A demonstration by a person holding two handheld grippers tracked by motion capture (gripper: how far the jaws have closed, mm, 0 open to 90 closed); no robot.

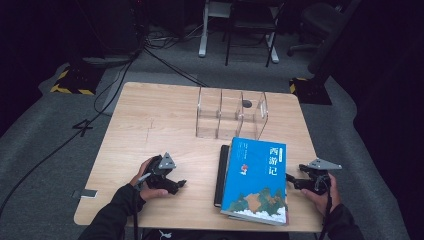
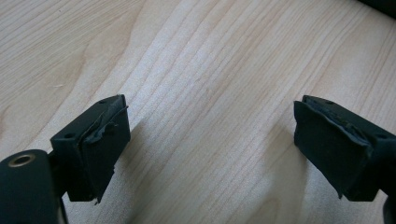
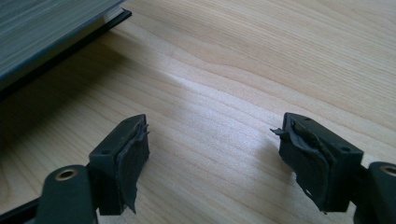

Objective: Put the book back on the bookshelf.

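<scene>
A blue book (image 1: 256, 180) with a painted cover lies on top of a black book (image 1: 221, 175) at the table's front right. Its page edges (image 3: 42, 28) show at the top left of the right gripper view. My right gripper (image 1: 295, 182) rests on the wood just right of the books, open with nothing between its pads (image 3: 212, 158). My left gripper (image 1: 175, 186) lies on the table left of the books, jaws wide apart over bare wood (image 2: 212, 144).
A clear acrylic rack (image 1: 231, 115) with several upright dividers stands behind the books. The wooden table (image 1: 150, 125) has open surface at the left and back. Cables, chairs and stands are on the floor beyond.
</scene>
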